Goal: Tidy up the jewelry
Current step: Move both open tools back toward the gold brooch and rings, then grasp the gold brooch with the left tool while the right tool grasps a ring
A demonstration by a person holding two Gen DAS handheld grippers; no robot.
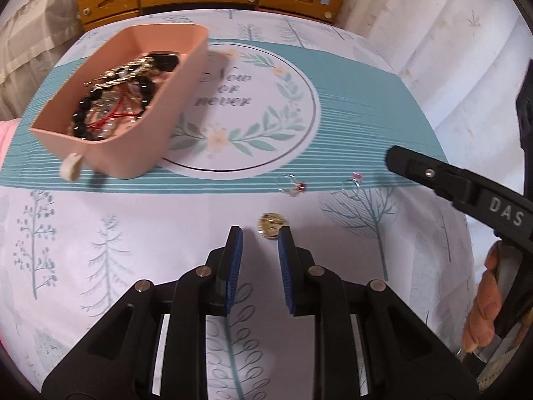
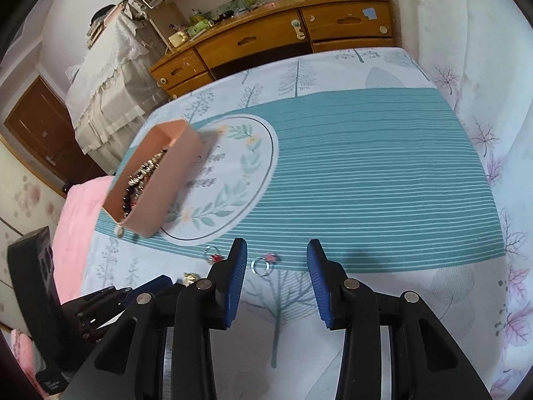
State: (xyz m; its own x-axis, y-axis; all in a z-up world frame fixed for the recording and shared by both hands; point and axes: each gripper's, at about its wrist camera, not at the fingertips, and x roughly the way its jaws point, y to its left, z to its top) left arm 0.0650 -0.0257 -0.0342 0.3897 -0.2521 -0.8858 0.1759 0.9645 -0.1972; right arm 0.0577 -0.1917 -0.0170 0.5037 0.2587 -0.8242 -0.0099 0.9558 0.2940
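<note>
Left gripper (image 1: 259,236) parted, empty, gold piece (image 1: 272,226) just past tips, lined up for pick | right gripper (image 2: 277,250) wide, empty, over silver ring (image 2: 261,265) | red-stone ring (image 1: 293,186) loose on tabletop (image 1: 133,233) | pink box (image 1: 133,153) holds beads, likely drop point.
</note>
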